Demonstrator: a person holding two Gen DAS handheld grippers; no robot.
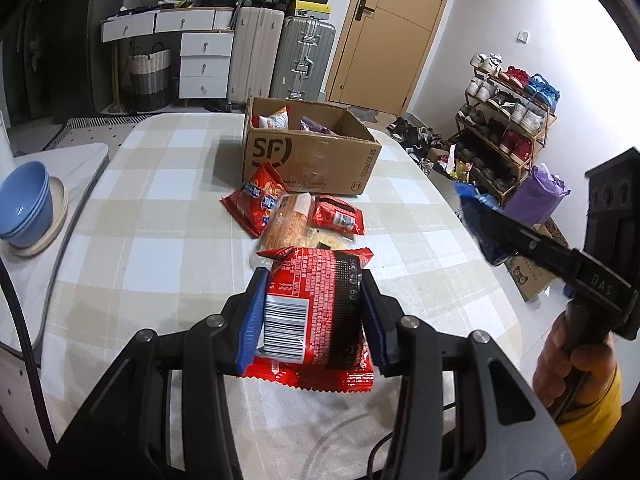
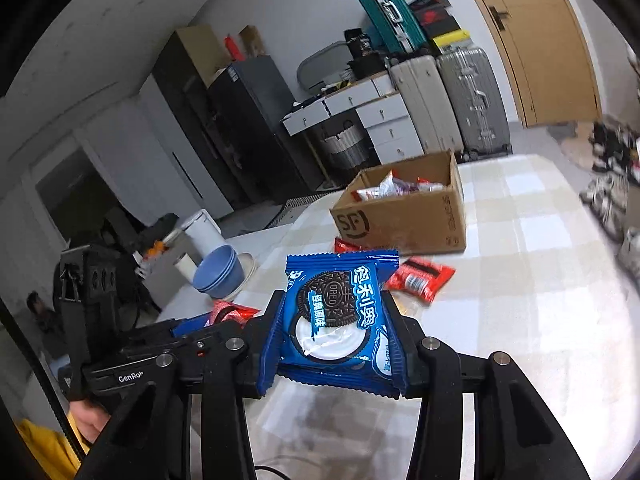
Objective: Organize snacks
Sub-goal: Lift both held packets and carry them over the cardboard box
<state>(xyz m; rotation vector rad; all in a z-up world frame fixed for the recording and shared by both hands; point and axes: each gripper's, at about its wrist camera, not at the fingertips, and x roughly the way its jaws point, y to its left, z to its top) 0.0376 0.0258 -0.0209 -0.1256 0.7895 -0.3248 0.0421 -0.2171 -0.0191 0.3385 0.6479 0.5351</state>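
Presently, left gripper (image 1: 312,312) clamped on red snack packet (image 1: 316,312), right gripper (image 2: 332,320) clamped on blue Oreo packet (image 2: 336,316), cardboard box (image 1: 308,160) near far edge of checked table (image 1: 160,208), loose snacks (image 1: 296,216) before it, suitcases (image 1: 280,56) and door (image 1: 392,28) behind.

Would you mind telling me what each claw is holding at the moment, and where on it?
The left claw clamps a red snack packet across its two side edges. The right claw pinches a blue Oreo packet by its left and right sides.

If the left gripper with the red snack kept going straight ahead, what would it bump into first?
Probably the loose snack pile lying just ahead on the table, if the left gripper stays low. Held higher, its red snack packet would likely reach the SF cardboard box behind. Depth is hard to judge.
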